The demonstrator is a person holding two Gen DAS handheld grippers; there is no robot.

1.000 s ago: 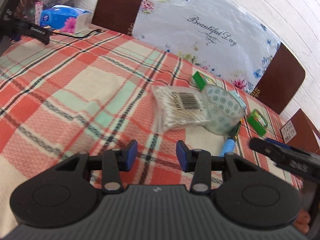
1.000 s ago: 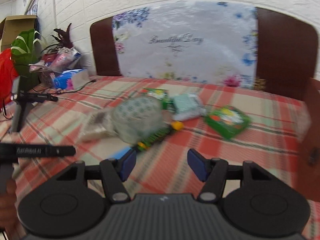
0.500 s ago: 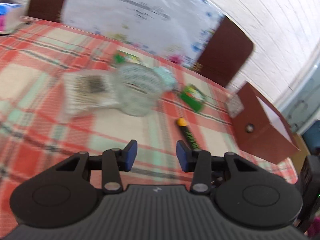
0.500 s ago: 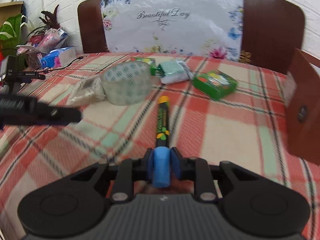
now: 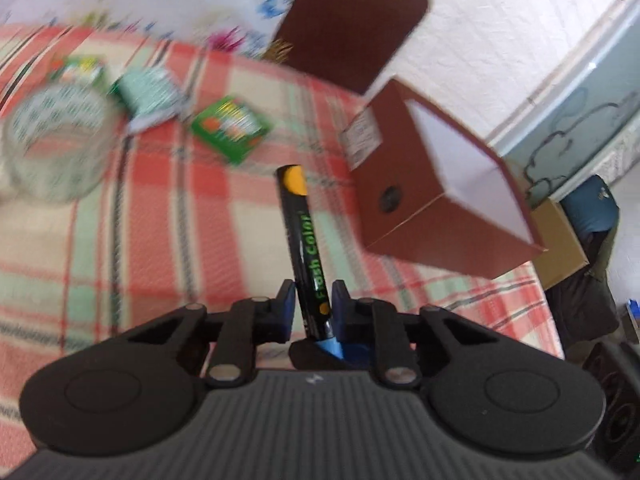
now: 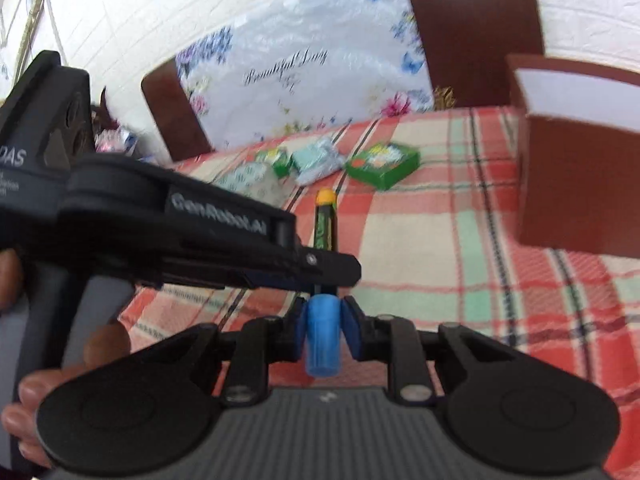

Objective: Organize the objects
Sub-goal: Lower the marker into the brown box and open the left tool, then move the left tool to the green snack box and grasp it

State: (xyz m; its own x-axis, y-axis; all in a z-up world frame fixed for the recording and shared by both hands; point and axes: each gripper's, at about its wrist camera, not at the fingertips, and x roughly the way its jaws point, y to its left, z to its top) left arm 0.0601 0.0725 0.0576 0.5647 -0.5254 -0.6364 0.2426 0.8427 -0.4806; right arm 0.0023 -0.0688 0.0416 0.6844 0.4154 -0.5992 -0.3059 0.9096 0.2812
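Left claw [image 5: 310, 310] moved around marker [image 5: 303, 240], not clamped; right claw [image 6: 323, 330] gripping blue cap [image 6: 322, 342].

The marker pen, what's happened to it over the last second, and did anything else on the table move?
The marker lay on the cloth beside the tape roll. The right gripper closed on its blue cap end. The left gripper swung over and narrowed around the barrel; whether it grips is unclear. The tape roll, green packet and brown box stayed put.
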